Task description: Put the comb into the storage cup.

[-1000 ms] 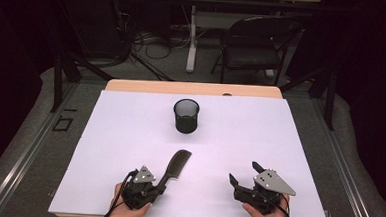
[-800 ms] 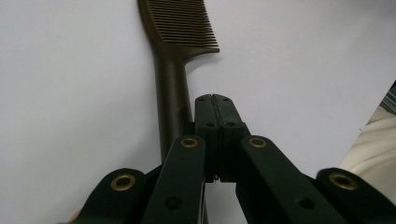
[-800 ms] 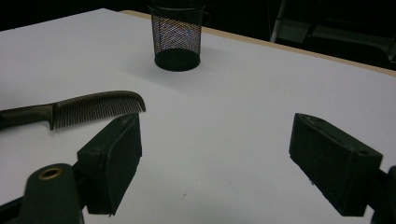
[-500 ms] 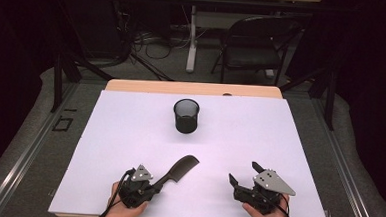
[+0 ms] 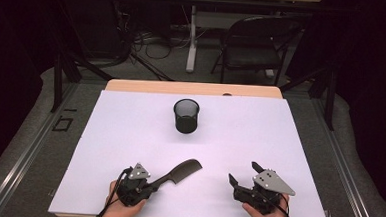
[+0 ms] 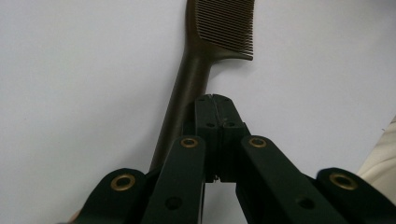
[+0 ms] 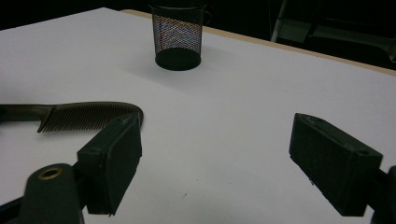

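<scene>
High view: comb (image 5: 180, 171) lies near the table's (image 5: 130, 120) front edge, well in front of the mesh cup (image 5: 186, 116), wide bare sheet between them. Left gripper (image 5: 153, 183) pinches the comb's handle, jaws pressed together. Right gripper (image 5: 242, 173) rests right of the comb, also by the front edge, jaws spread and holding nothing

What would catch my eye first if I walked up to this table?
Probably the dark comb near the front edge of the white table, its handle beside the closed left tool. Next, the black mesh cup standing alone farther back at the middle, and the right tool resting open.
</scene>
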Action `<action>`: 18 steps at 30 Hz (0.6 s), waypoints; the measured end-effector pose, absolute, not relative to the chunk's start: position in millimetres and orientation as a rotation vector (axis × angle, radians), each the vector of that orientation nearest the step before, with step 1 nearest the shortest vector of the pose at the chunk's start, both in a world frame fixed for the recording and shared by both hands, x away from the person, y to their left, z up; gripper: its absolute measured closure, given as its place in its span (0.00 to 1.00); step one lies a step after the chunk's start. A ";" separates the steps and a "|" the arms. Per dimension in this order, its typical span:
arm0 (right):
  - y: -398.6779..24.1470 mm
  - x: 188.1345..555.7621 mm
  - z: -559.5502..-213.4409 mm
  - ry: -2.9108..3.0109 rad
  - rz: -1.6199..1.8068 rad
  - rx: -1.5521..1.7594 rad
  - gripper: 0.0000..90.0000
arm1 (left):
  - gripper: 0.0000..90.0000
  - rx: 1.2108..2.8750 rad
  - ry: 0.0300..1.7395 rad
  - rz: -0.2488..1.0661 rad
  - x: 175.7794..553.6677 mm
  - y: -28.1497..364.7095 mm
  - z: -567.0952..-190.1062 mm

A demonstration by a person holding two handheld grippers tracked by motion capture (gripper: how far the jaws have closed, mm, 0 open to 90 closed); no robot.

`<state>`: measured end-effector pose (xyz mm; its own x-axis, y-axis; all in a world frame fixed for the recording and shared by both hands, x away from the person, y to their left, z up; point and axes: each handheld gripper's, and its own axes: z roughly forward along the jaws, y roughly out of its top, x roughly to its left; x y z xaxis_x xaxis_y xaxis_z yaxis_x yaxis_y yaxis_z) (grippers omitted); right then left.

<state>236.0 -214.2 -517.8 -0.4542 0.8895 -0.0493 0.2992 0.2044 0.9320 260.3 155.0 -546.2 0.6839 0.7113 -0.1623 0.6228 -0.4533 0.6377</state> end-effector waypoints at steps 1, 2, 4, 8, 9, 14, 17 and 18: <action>-214.3 236.1 -517.8 1.874 1.244 1.103 0.19 | 1.00 2.204 1.022 0.164 260.3 154.9 -546.4; -214.3 236.1 -517.8 1.874 1.245 1.104 0.19 | 1.00 2.204 1.023 0.164 260.5 155.2 -546.4; -214.2 235.9 -517.6 1.876 1.244 1.105 0.19 | 1.00 2.211 1.018 0.168 261.2 155.9 -546.3; -214.1 236.2 -517.9 1.879 1.243 1.105 0.19 | 1.00 2.206 1.022 0.164 260.8 155.4 -546.6; -214.1 236.3 -518.0 1.879 1.244 1.105 0.19 | 1.00 2.201 1.023 0.159 260.5 155.1 -546.6; -214.0 236.2 -518.1 1.885 1.244 1.109 0.19 | 1.00 2.181 1.011 0.157 259.6 155.1 -544.5; -214.0 236.3 -518.2 1.885 1.245 1.109 0.19 | 1.00 2.169 1.006 0.162 259.5 157.2 -541.4; -214.0 236.3 -518.2 1.885 1.246 1.109 0.19 | 1.00 2.166 1.005 0.171 259.9 158.3 -540.5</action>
<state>236.3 -214.0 -518.2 -0.4596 0.8871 -0.0429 0.3086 0.2048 0.9289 259.9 158.3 -540.5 0.6855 0.7071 -0.1735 0.6099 -0.4276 0.6673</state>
